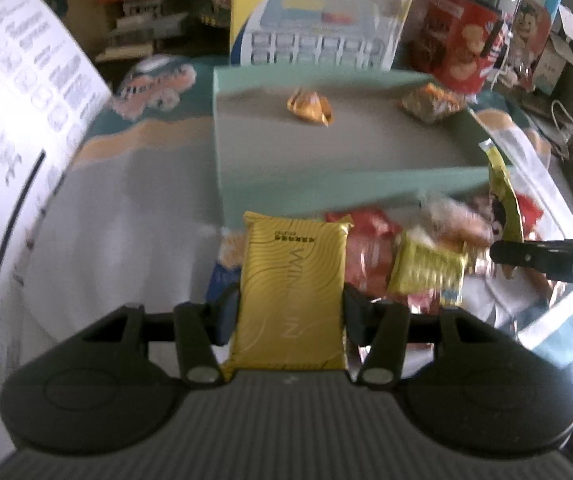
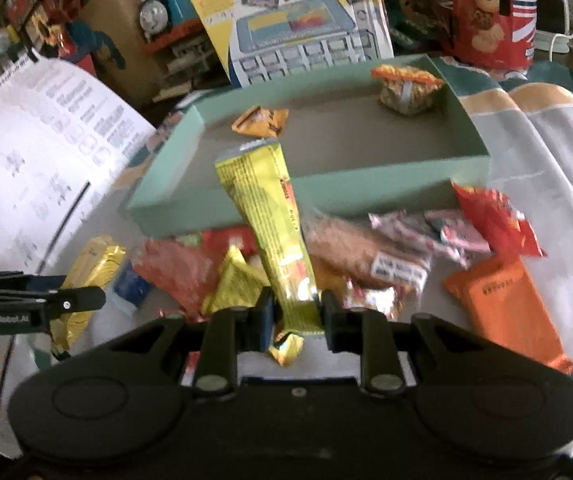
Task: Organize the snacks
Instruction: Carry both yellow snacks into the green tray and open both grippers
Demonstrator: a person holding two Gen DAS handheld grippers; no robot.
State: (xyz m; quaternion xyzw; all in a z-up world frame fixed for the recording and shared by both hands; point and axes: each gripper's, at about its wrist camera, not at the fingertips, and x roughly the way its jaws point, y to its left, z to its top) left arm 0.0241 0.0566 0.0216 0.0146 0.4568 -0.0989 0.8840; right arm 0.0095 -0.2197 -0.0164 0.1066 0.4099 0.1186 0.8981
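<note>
My left gripper (image 1: pixel 290 312) is shut on a gold snack packet (image 1: pixel 292 292), held above the pile; the same packet shows in the right wrist view (image 2: pixel 86 280). My right gripper (image 2: pixel 292 314) is shut on a long yellow snack stick (image 2: pixel 270 232), held upright in front of the green tray (image 2: pixel 326 196); the stick shows at the right of the left wrist view (image 1: pixel 502 196). The tray (image 1: pixel 366 192) holds an orange wrapped snack (image 1: pixel 310 106) and a patterned snack bag (image 1: pixel 430 102). A pile of loose snacks (image 2: pixel 366 256) lies before the tray.
An orange packet (image 2: pixel 506 304) and a red packet (image 2: pixel 494 216) lie at the right. A white printed sheet (image 2: pixel 38 152) curves up on the left. A toy box (image 2: pixel 298 28) and a red biscuit bag (image 2: pixel 482 8) stand behind the tray.
</note>
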